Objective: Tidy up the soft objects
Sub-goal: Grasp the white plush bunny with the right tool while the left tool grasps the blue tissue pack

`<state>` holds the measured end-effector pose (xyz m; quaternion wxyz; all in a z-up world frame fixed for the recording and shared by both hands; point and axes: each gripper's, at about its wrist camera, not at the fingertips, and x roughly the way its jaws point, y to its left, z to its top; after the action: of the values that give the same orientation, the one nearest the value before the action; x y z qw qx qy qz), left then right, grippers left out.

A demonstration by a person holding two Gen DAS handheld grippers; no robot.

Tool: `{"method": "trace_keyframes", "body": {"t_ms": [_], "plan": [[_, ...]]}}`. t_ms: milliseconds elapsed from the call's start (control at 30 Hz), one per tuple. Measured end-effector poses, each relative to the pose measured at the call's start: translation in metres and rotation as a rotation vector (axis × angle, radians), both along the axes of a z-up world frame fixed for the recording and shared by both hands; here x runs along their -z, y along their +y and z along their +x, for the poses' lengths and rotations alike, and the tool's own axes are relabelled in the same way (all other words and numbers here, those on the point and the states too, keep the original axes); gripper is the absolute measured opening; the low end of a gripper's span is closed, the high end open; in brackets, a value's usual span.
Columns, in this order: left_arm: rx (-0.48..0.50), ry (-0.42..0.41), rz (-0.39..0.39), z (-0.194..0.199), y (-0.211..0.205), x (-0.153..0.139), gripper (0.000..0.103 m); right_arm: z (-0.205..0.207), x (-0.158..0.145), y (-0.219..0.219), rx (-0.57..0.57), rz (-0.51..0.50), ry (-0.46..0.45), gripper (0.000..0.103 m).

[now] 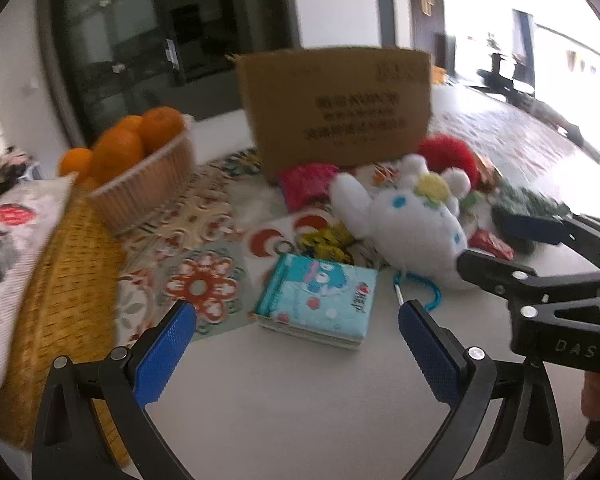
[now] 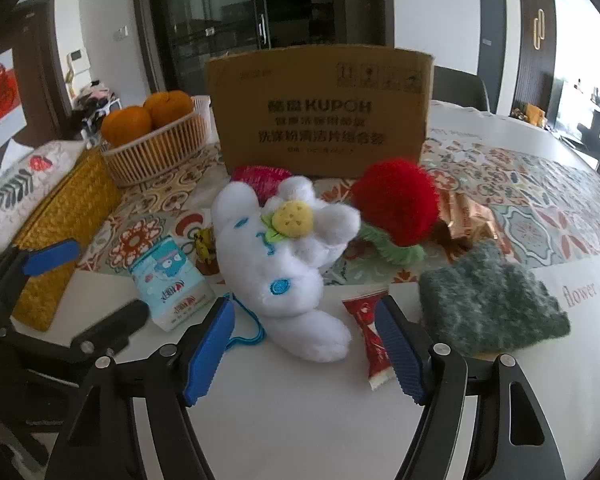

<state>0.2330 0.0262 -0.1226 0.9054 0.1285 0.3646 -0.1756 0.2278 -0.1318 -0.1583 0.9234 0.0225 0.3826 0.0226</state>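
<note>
cardboard box (image 2: 320,116) front prints "KUPOH" with Chinese lines under it, not legible; table cover (image 2: 580,296) reads "flower" near right edge; right gripper (image 1: 572,348) body embossed "DAS"; tissue pack (image 2: 172,280) print too blurred

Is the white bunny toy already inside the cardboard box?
No, the white plush toy lies on the table in front of the cardboard box.

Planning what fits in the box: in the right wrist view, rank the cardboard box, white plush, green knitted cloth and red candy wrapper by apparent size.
1. cardboard box
2. white plush, nearer the camera, so perhaps flattered
3. green knitted cloth
4. red candy wrapper
</note>
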Motion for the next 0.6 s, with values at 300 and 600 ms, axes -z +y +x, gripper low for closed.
{"method": "trace_keyframes", "body": {"t_ms": [300,600], "plan": [[0.07,0.05,0.018,0.016,-0.008,0.025,0.101,0.017,0.014,0.007,-0.088,-0.049,0.037,0.067],[0.09,0.117,-0.022,0.033,-0.01,0.033,0.09,0.036,0.021,0.006,-0.142,0.004,0.054,0.064]]}}
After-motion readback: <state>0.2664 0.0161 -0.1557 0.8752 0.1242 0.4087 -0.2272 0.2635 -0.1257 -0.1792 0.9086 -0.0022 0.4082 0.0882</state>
